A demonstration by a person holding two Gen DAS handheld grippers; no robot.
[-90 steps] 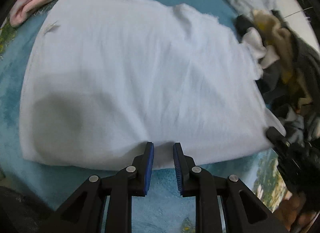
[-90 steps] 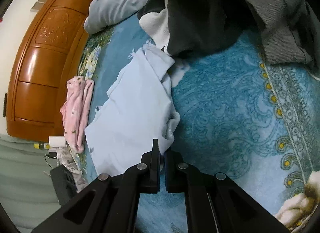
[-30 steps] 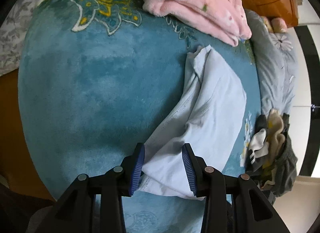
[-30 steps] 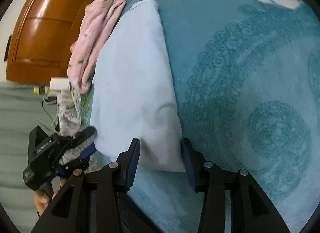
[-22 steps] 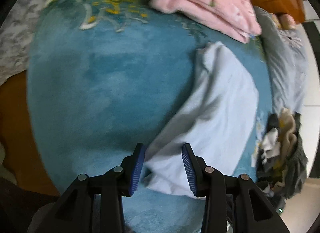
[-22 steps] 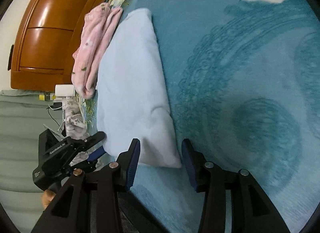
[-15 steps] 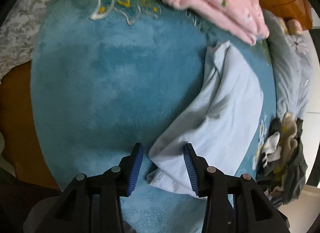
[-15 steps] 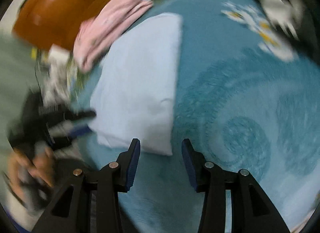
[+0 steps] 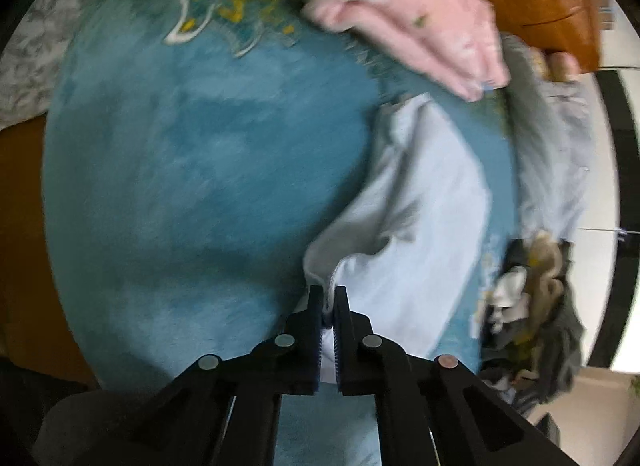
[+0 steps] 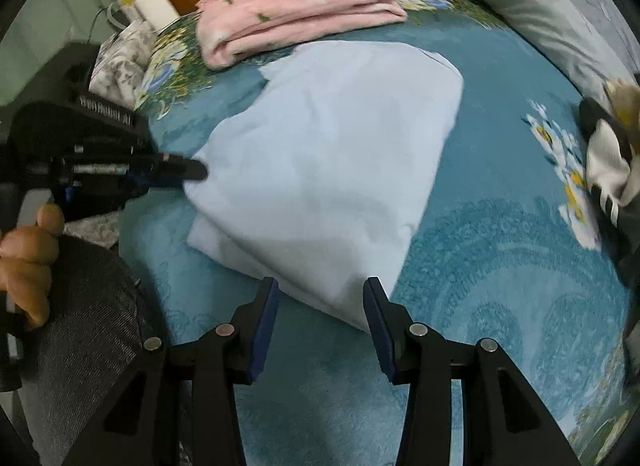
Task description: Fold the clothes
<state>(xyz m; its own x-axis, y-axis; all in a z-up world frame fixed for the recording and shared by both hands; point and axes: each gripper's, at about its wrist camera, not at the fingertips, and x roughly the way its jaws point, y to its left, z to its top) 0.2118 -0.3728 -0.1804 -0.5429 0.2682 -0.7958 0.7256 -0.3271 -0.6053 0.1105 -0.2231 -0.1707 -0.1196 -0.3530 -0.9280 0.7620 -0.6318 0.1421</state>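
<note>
On the teal patterned bedspread (image 10: pixel 500 225), the left tool (image 9: pixel 328 308) is clamped tight on the near hem of the pale blue folded cotton garment (image 10: pixel 332 153) while the right tool (image 10: pixel 320 314) hangs half-open and empty above its corner, so a one-sided pull could drag the fold askew.

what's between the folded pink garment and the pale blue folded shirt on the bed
Only a bare strip of teal patterned bedspread separates the folded pink garment from the pale blue folded shirt, clearest in the right wrist view.
</note>
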